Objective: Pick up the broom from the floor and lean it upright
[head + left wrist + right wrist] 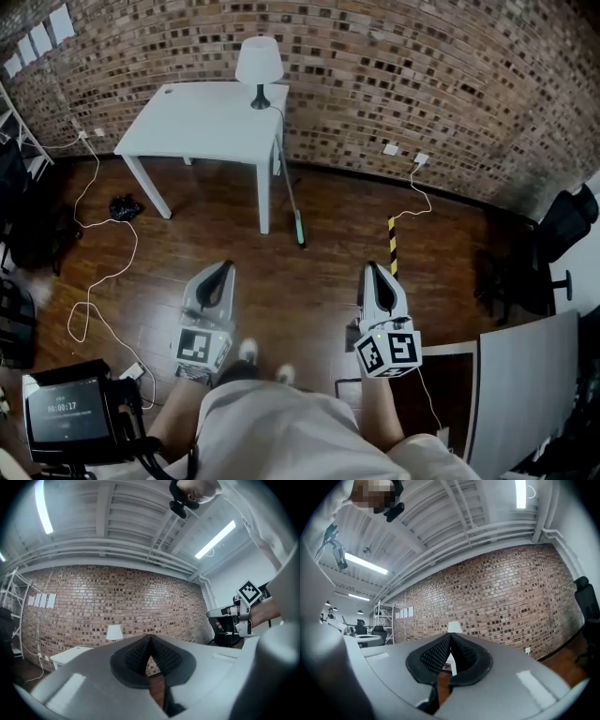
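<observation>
The broom (pixel 292 202) has a thin pale handle and a green head. It stands tilted by the white table's front right leg (pixel 265 197), with its head on the wooden floor; I cannot tell if the handle touches the table. My left gripper (pixel 222 271) and my right gripper (pixel 371 270) are held side by side in front of the person, well short of the broom, pointing toward the brick wall. Both are shut with nothing between the pads. The left gripper view shows its jaws (pixel 150 641) meeting at the tip. The right gripper view shows the same (pixel 451 637).
A white table (pixel 202 122) with a white lamp (pixel 259 64) stands against the brick wall. White cables (pixel 94 281) trail over the floor at left. A yellow-black striped strip (pixel 392 246) lies ahead of the right gripper. Office chair (pixel 553 244) and white board (pixel 525 384) at right.
</observation>
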A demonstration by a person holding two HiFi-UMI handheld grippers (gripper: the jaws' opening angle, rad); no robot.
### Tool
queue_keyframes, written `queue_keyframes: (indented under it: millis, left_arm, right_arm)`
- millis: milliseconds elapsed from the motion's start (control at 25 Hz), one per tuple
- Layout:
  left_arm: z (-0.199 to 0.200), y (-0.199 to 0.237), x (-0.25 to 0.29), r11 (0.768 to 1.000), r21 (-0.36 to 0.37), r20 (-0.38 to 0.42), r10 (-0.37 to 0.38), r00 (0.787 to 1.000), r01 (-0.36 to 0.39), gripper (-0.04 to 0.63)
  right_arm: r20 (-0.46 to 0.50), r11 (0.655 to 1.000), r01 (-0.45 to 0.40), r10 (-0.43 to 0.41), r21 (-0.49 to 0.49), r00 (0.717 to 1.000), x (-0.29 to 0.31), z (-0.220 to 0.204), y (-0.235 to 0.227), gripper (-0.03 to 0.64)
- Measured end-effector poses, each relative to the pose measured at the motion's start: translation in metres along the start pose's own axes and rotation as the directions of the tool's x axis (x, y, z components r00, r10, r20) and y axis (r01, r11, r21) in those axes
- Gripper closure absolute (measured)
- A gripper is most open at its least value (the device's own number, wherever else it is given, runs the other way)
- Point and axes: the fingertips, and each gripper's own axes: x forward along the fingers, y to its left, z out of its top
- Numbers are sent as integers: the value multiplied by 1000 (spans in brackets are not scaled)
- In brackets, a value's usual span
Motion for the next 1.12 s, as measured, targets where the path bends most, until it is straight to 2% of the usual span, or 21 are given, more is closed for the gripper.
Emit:
queue_keyframes:
  millis: [200, 400, 520, 680, 840, 1120]
  left_arm:
    - [5, -4, -11, 999, 25, -17, -41, 999, 41, 595]
    - [18, 7, -11, 999, 9, 18, -49, 999, 48, 595]
    - [17, 16, -13, 999, 11, 11, -49, 999, 49, 595]
    - [13, 24, -6, 998, 34, -1, -61, 998, 61, 595]
    - [20, 18, 5, 993, 73, -3, -91, 996, 91, 595]
    - [20, 17, 17, 994, 35, 1, -105, 995, 105, 595]
  right_arm:
    - [28, 1000, -23, 23, -9, 999, -18, 6, 16, 593]
    - [2, 997, -74, 74, -20, 997, -11, 1, 42, 603]
    - [-3, 994, -94, 94, -53, 996, -7, -2, 59, 604]
    - [-27, 989, -90, 87, -117, 996, 4, -2, 69, 604]
    - [-36, 987, -90, 86, -135, 996, 15, 1, 70, 604]
    - [-43, 984, -82, 77, -160, 996, 23, 2, 68, 604]
